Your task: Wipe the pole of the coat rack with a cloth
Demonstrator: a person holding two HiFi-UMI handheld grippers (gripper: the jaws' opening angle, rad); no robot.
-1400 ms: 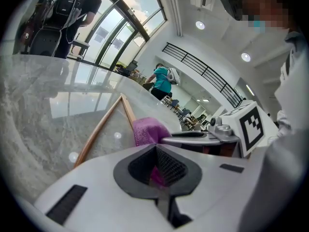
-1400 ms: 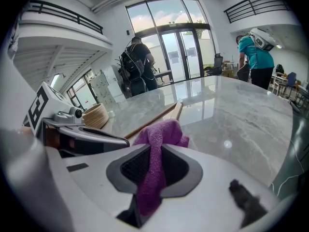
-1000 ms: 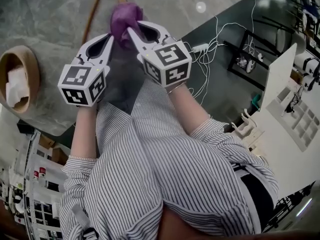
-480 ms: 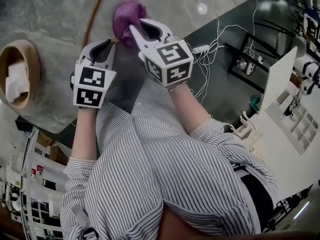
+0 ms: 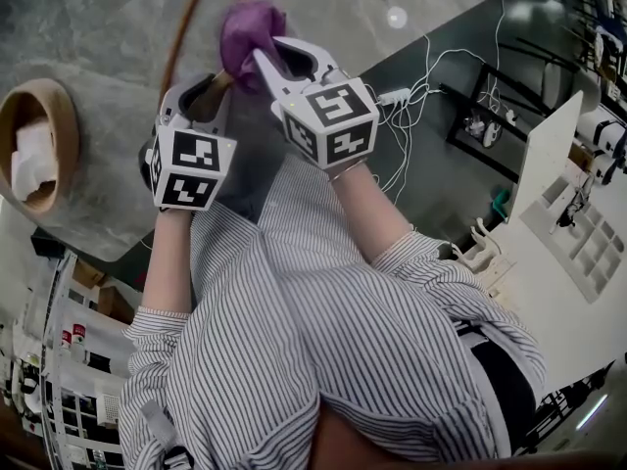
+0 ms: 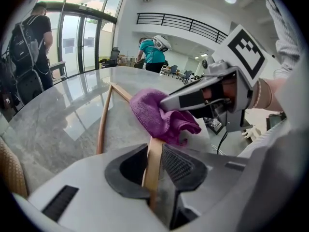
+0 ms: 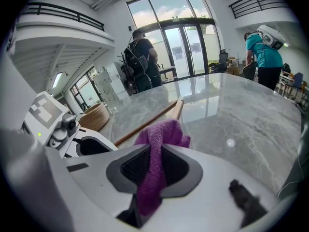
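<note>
The light wooden pole (image 6: 152, 180) lies across the marble table (image 5: 88, 47). My left gripper (image 6: 154, 154) straddles it. Its jaws have just been opening. The pole rests against the left pad, with a gap to the right pad. Farther along the pole, my right gripper (image 7: 153, 170) is shut on a purple cloth (image 7: 160, 138). It presses the bunched cloth (image 5: 250, 25) onto the pole. In the head view the left gripper (image 5: 201, 94) sits just left of the right gripper (image 5: 274, 57). The cloth hides the stretch of pole under it.
A thin curved wooden piece (image 5: 186, 27) runs beside the pole. A woven basket (image 5: 59, 125) holding white cloth stands at the left. Cables and a power strip (image 5: 397, 94) lie on the floor to the right, by a white rack (image 5: 578, 233). People (image 6: 154, 50) stand far off.
The left gripper has rolled and shifted slightly down along the pole. Its jaws went from shut to open around the pole. The right gripper and cloth stayed put.
</note>
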